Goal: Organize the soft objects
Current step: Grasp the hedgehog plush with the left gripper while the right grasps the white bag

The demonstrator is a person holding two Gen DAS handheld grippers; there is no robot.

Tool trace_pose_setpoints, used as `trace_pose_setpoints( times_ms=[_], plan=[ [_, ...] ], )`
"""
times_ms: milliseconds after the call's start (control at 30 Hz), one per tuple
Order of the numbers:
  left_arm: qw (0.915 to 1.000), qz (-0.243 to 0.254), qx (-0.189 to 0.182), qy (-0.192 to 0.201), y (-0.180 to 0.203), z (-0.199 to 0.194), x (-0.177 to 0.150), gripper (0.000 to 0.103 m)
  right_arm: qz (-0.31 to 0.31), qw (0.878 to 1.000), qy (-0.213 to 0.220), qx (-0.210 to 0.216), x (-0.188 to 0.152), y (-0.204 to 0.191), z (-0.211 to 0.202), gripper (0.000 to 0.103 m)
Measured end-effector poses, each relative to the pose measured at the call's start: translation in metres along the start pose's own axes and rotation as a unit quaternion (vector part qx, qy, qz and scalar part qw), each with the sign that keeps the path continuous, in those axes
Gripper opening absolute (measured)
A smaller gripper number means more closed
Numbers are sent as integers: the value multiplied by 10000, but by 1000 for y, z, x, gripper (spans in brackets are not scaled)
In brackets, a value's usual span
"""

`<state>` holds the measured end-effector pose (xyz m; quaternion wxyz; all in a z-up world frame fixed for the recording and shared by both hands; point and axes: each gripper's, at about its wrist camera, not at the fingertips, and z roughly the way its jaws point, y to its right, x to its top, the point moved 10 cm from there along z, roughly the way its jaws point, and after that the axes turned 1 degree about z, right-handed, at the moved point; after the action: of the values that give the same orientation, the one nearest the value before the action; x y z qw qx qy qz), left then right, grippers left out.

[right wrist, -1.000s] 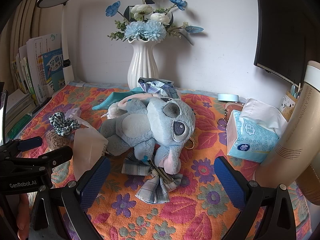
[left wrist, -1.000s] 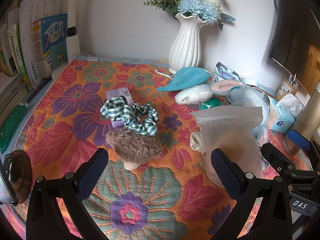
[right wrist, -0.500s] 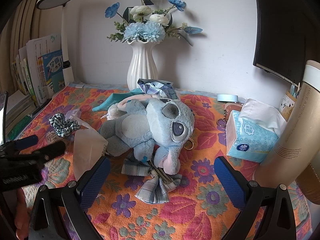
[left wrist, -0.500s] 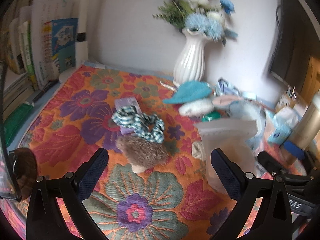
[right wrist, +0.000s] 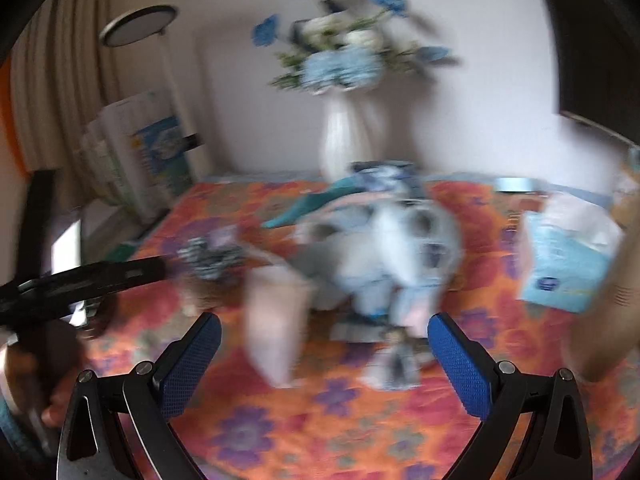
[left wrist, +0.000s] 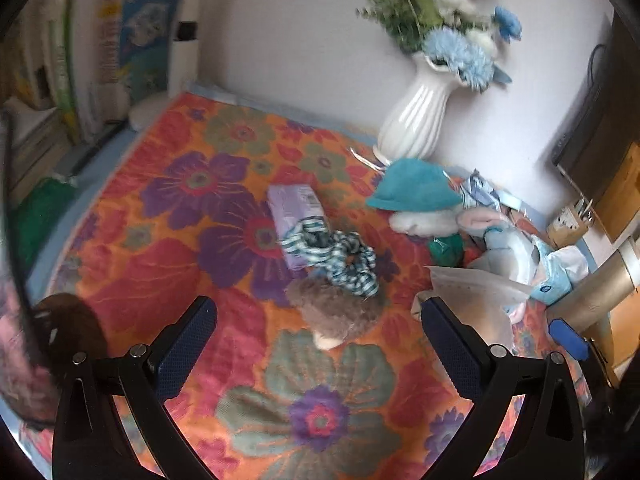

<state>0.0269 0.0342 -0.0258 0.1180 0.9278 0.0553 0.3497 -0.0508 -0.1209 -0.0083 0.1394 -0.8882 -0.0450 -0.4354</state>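
- Orange floral cloth [left wrist: 168, 280] covers the counter; a white ribbed vase [left wrist: 416, 120] of blue flowers stands at upper right of the left-wrist frame, books [left wrist: 136, 40] at upper left.
- Brown fuzzy soft toy [left wrist: 336, 314] lies at frame centre, touching a green checked scrunchie [left wrist: 340, 256] just above it; the scrunchie overlaps a lilac packet [left wrist: 296, 216].
- Translucent plastic bag [left wrist: 476, 300] stands right of centre, in front of a pale blue plush toy [left wrist: 516, 252]; a teal hat [left wrist: 416, 188] lies above, near the vase.
- Left gripper [left wrist: 320, 340] hovers above the cloth, jaws wide apart, the brown toy between and just beyond them, untouched.
- Right gripper [right wrist: 324, 360], in a heavily blurred view, hovers with jaws wide apart; the bag [right wrist: 276, 320] and plush [right wrist: 392, 252] lie beyond them, a tissue pack [right wrist: 568, 264] at right.
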Motion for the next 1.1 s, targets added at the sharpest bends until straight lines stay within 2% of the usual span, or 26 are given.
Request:
trace_pose_setpoints(
  times_ms=[33, 133, 233, 300, 367, 400, 500, 533, 633, 800, 900, 967, 1100],
  plan=[
    [10000, 91, 22, -16, 5, 6, 0, 102, -99, 9999, -77, 39, 1, -9, 2, 103],
    [9987, 431, 270, -42, 17, 26, 0, 102, -435, 9979, -438, -191, -4, -25, 21, 103],
    [9952, 698, 683, -84, 16, 41, -6, 92, -350, 9972, -650, -103, -15, -27, 38, 92],
    [9958, 611, 672, -111, 11, 43, -7, 90, -172, 9969, -761, 100, -18, -29, 46, 87],
    [9976, 408, 538, -122, 5, 44, -7, 74, -119, 9967, -790, 138, -18, -29, 51, 83],
    [9982, 326, 491, -109, 2, 44, -7, 71, -123, 9967, -786, 141, -16, -30, 53, 81],
    [9995, 154, 271, 19, 0, 40, -5, 61, -151, 9968, -784, 97, -12, -35, 61, 65],
    [9996, 157, 220, 55, 1, 39, -5, 53, -159, 9966, -809, 58, -13, -35, 63, 59],
    [9987, 313, 369, 152, 5, 37, -5, 47, -197, 9961, -861, -36, -16, -35, 67, 41],
    [9971, 512, 194, 524, 18, 17, -3, 47, -209, 9983, -537, 132, -10, -36, 50, 39],
    [9969, 520, -69, 583, 26, 5, -10, 47, -127, 9984, -458, 317, -9, -37, 35, 39],
    [9959, 608, -78, 661, 31, -4, -16, 47, -76, 9984, -391, 396, -11, -38, 23, 39],
    [9945, 747, -115, 719, 46, -22, -24, 47, -46, 9991, -306, 282, -12, -34, 2, 39]
  ],
)
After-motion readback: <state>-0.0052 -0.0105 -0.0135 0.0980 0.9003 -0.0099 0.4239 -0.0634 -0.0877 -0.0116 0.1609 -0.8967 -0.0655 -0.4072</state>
